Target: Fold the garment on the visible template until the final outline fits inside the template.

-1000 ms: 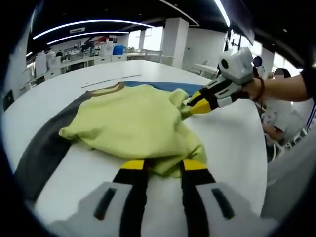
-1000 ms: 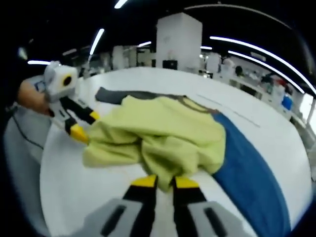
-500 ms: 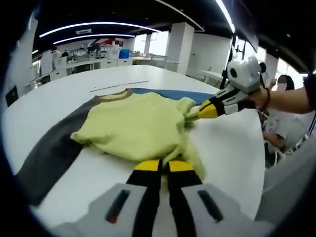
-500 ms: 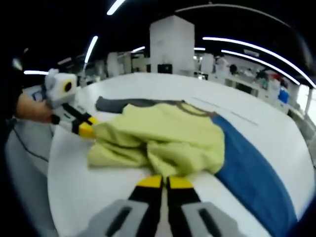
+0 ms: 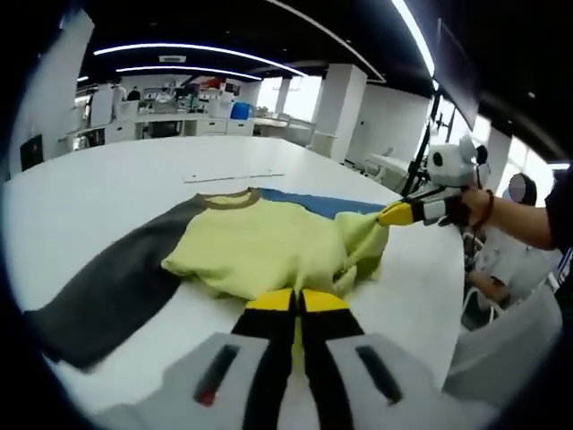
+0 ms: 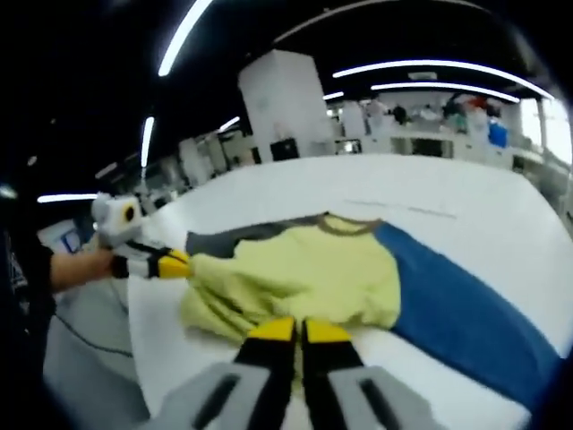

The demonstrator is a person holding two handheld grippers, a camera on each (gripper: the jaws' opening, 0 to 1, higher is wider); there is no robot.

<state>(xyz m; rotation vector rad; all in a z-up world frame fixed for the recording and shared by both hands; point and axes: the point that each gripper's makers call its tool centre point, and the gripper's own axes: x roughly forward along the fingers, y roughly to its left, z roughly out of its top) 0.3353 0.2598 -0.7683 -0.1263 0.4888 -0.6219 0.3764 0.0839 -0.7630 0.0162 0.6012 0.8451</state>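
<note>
Fabric of a pale yellow-green knit garment (image 5: 269, 251) with one dark grey sleeve (image 5: 116, 291) and one blue sleeve (image 6: 457, 313) lay bunched on the white round table (image 5: 98, 193), its brown collar (image 5: 228, 199) at the far edge of the heap. No template outline could be made out on the table, so the fit against it cannot be judged.

The left gripper (image 5: 298, 301) had its yellow-tipped jaws pressed together on the near hem of the yellow cloth; in the right gripper view it showed at the left (image 6: 175, 264), pinching a corner. The right gripper (image 6: 298, 330) was likewise clamped on the hem nearest it, and in the left gripper view it appeared at the right (image 5: 398, 213), with the cloth drawn up into a taut peak at its tips.

The cloth looked light, soft and limp: it would sag and wrinkle wherever unsupported, and probably slide easily on the smooth table. Hem corners or side seams seemed the best holds, taken through all the layers, with both grips kept level so the fold lands flat.
</note>
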